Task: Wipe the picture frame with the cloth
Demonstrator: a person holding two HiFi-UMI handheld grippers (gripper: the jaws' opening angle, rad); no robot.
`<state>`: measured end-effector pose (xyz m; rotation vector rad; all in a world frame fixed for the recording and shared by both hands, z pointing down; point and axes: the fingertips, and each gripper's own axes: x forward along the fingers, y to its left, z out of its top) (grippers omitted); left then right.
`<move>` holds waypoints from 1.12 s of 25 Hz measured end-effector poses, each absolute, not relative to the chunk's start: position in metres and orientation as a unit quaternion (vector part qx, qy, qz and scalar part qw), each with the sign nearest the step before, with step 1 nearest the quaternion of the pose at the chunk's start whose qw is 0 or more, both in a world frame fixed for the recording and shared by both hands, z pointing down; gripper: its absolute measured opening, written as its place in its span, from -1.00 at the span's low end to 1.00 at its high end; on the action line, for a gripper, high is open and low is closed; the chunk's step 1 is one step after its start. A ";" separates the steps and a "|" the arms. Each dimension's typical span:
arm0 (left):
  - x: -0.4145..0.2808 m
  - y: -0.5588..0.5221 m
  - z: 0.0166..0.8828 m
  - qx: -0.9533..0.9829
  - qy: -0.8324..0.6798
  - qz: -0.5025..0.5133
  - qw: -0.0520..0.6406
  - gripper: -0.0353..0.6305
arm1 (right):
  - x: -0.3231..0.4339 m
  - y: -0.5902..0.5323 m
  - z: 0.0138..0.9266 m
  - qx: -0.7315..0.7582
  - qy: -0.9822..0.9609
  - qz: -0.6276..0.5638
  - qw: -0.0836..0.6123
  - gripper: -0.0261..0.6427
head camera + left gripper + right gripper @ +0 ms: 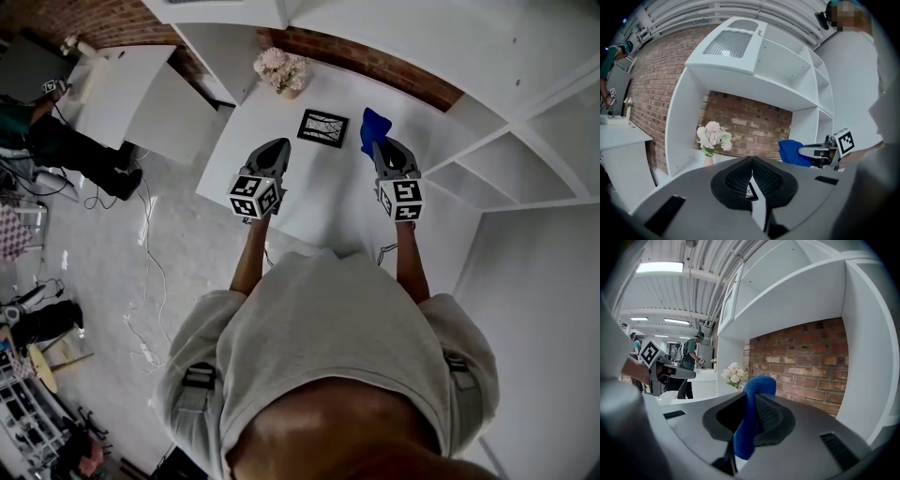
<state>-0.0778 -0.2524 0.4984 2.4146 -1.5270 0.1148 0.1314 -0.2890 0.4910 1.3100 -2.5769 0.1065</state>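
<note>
Picture frame: black, rectangular, flat.

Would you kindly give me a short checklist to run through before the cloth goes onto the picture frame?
1. Blue cloth clamped in right tongs: ok.
2. Left tongs empty, jaws together: ok.
3. Picture frame flat on white table, uncovered: ok.
4. Cloth on the frame: not ok; in the head view it sits to the frame's right.
5. Frame steadied: not ok; nothing holds it.
6. Flower vase apart from frame: ok.
</note>
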 end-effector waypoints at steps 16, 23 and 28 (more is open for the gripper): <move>-0.089 -0.259 0.544 0.816 -0.543 0.064 0.185 -0.84 | 0.136 -0.327 0.539 0.432 -0.883 0.063 0.171 -0.74; -0.095 -0.268 0.559 0.830 -0.518 0.066 0.197 -0.84 | 0.117 -0.333 0.565 0.423 -0.875 0.046 0.229 -0.74; -0.102 -0.281 0.560 0.845 -0.495 0.056 0.193 -0.84 | 0.088 -0.346 0.579 0.407 -0.869 0.012 0.283 -0.74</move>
